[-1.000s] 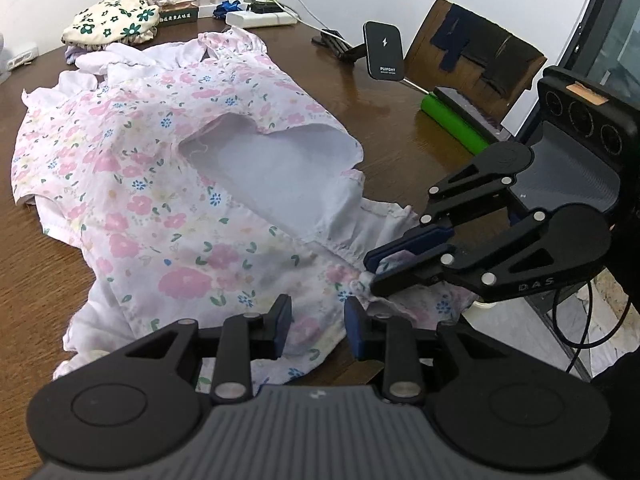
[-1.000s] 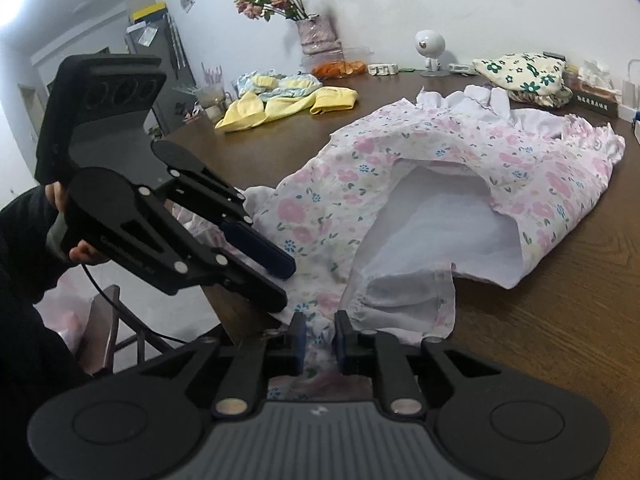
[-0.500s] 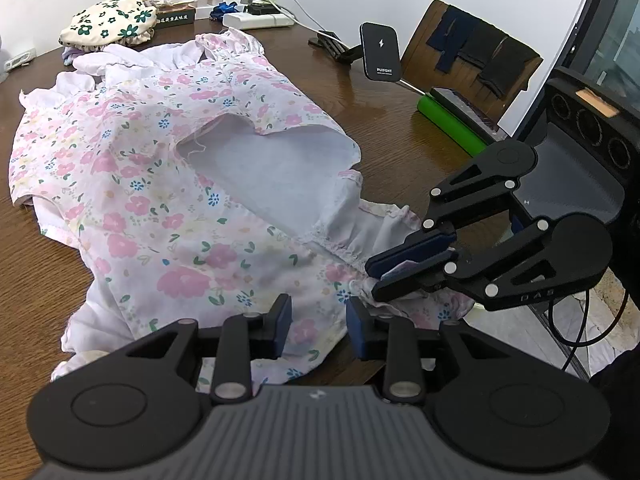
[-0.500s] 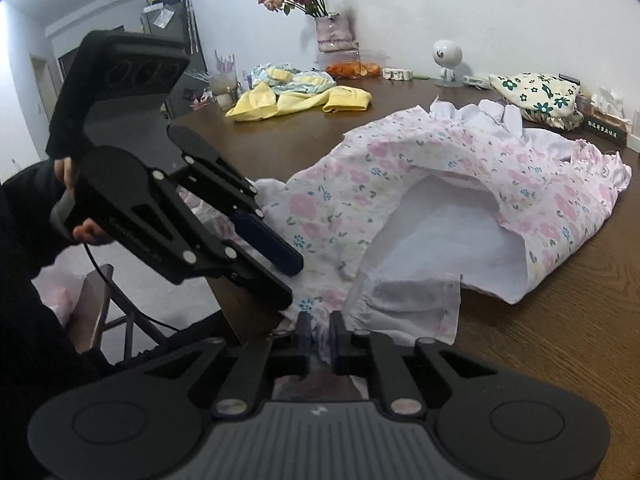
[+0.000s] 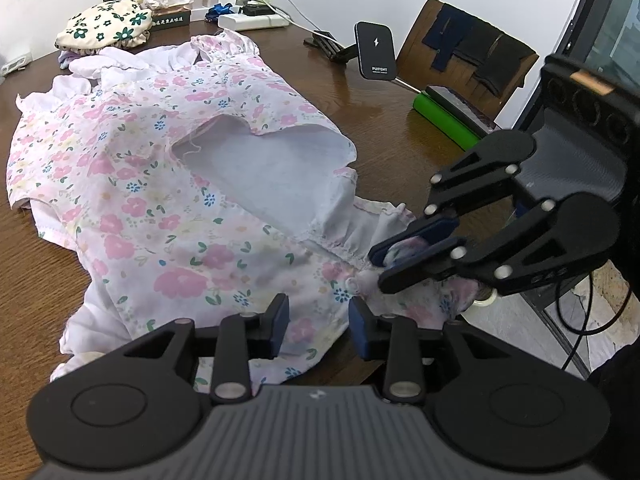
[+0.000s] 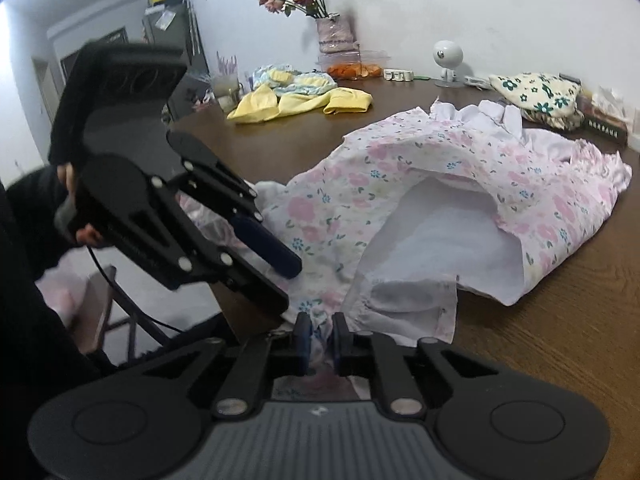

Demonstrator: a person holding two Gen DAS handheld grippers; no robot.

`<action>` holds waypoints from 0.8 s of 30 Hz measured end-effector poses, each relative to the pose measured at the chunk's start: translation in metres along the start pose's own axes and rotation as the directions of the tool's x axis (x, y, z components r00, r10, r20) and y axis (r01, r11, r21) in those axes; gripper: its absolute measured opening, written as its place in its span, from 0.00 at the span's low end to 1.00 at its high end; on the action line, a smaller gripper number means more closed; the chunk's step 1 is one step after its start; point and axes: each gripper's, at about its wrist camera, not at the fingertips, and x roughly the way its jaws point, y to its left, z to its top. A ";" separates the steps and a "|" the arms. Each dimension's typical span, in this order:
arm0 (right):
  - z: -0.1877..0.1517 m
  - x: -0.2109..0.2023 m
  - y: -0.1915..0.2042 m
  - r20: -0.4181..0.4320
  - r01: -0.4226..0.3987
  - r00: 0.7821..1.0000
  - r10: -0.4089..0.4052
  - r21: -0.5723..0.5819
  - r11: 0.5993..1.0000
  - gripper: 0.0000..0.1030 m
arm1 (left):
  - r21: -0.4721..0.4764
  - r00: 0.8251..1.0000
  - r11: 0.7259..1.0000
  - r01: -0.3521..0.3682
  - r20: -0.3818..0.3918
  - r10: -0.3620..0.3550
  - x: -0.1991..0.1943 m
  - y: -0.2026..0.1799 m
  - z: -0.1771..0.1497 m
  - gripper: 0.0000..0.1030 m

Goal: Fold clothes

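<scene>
A pink floral dress (image 5: 168, 184) with white lining lies spread on the brown table (image 5: 384, 128), its near edge hanging over the table's front edge; it also shows in the right wrist view (image 6: 420, 216). My left gripper (image 5: 318, 322) is open just above the dress's near hem, with cloth showing between the pads. My right gripper (image 6: 319, 334) is shut on a bunched bit of the dress's hem at the table edge, and it shows in the left wrist view (image 5: 404, 258) to the right of my left gripper.
Far side: a floral cushion (image 5: 106, 26), chargers and a power strip (image 5: 252, 20), a black wireless charger stand (image 5: 376, 50), a green box (image 5: 444, 120). A chair (image 5: 464, 52) stands at the right. Yellow clothes (image 6: 300, 98), a flower vase (image 6: 334, 36) and a small camera (image 6: 448, 58) sit at the far left.
My right gripper, shut on the hem, has shifted slightly right and away from the table edge. The left gripper has stayed open over the near hem and drifted slightly.
</scene>
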 end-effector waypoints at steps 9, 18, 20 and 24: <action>0.005 0.009 0.003 -0.036 0.040 0.998 -0.043 -0.083 0.996 0.26 | 0.007 1.000 1.000 0.005 -0.004 -0.005 0.000 0.000 0.001 0.35; 0.003 0.013 0.014 -0.046 0.062 0.996 -0.073 -0.202 0.977 0.25 | 0.010 1.000 1.000 0.010 -0.008 -0.010 0.001 0.000 0.001 0.37; 0.004 0.013 0.017 -0.045 0.068 0.996 -0.080 -0.228 0.971 0.24 | 0.010 1.000 1.000 0.011 -0.009 -0.011 0.001 0.000 0.001 0.37; 0.001 0.016 0.020 -0.060 0.063 0.995 -0.082 -0.264 0.963 0.16 | 0.011 1.000 1.000 0.013 -0.008 -0.013 0.001 0.000 0.001 0.38</action>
